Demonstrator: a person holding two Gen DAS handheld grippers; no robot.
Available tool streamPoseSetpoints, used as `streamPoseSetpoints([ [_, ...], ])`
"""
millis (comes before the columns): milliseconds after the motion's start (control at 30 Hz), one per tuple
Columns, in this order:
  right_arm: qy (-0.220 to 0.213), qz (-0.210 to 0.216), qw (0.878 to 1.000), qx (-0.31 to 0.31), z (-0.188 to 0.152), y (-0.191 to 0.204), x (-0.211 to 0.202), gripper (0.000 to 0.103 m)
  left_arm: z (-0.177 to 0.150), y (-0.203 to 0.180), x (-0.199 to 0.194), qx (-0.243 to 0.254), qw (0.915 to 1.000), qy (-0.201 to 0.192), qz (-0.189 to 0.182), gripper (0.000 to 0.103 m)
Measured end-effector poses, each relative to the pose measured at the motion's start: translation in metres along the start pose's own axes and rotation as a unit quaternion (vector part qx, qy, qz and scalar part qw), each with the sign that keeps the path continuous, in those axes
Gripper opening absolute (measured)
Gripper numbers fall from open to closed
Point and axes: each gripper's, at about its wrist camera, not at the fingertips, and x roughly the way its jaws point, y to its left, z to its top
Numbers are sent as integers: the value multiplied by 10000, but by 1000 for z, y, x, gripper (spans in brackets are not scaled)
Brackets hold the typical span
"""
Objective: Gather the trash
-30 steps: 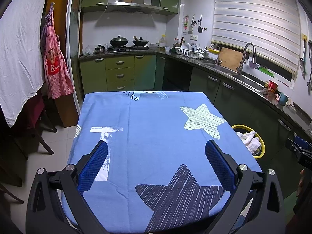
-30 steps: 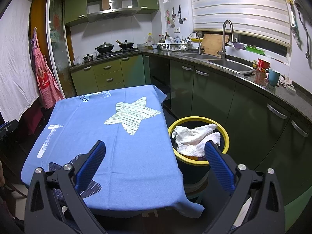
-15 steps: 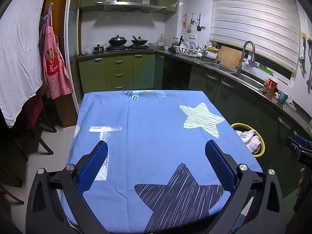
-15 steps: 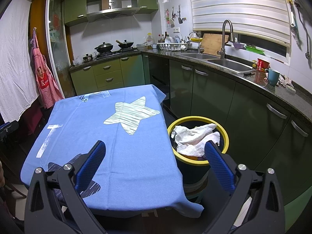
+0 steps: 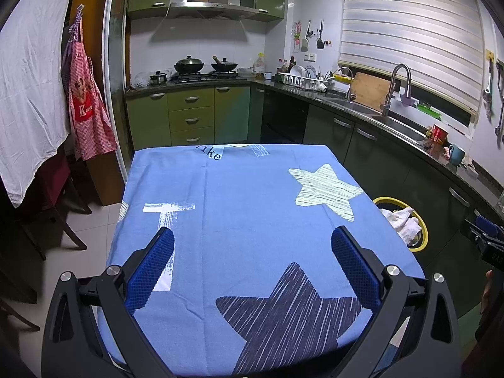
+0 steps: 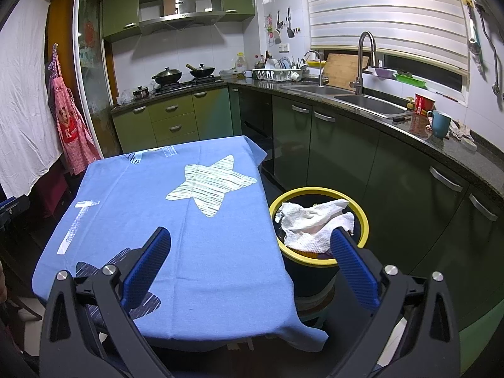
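Tissue (image 6: 312, 225) — white, crumpled — fills the yellow-rimmed bin (image 6: 362, 220); each hand-held gripper (image 5: 252, 245) (image 6: 250, 245) gapes wide, empty.

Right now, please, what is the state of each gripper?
Left gripper: jaws open, holding nothing, above the tablecloth.
Right gripper: jaws open, holding nothing.

Black claws with blue pads

The left claw (image 5: 252, 245) and right claw (image 6: 250, 245) match: black angular frames with triangular cut-outs, silver round screws, and fingers (image 5: 151, 271) faced in blue textured padding.
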Motion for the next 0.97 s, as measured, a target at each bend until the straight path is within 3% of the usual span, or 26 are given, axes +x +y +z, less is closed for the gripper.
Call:
streamPoseSetpoints([
  [400, 35, -17, 10000, -15, -1, -1, 2, 97, 0, 1, 0, -24, 9999, -73, 73, 98],
  [533, 60, -16, 10000, -31, -2, -3, 4, 97, 1, -2, -4, 26, 9997, -260, -13, 98],
  [833, 109, -1, 9999, -21, -4, -3, 8, 97, 7, -6, 7, 71, 9999, 13, -71, 98],
  [967, 141, 7, 9999, -4, -4, -3, 12, 97, 10, 2, 16, 32, 10000, 51, 66, 98],
])
